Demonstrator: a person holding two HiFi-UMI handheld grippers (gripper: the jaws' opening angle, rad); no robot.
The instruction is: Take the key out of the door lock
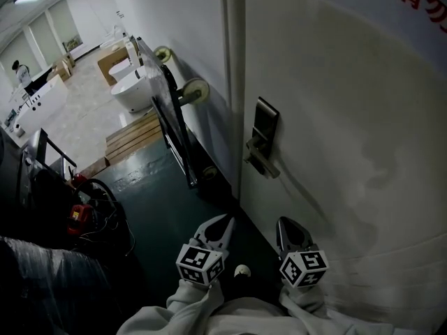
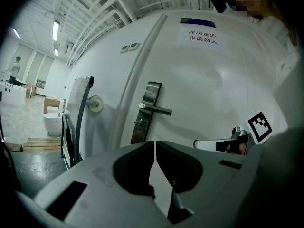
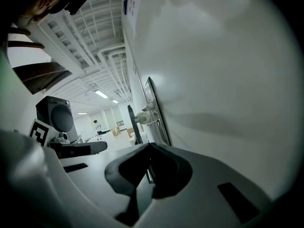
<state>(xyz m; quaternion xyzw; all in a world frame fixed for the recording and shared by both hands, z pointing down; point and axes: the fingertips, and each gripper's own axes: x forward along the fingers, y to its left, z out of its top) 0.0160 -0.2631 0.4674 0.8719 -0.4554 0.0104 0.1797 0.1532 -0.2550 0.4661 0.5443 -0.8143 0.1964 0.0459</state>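
Here left tool (image 1: 225, 220), right tool (image 1: 284, 222) clenched empty, side by side, short of door lock (image 1: 264, 139)

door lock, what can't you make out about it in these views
Left gripper view: small knob on the lock plate, too small to call a key.
Head view: handle covers the plate's lower part.
Right gripper view: door seen at a grazing angle, lock not distinguishable.
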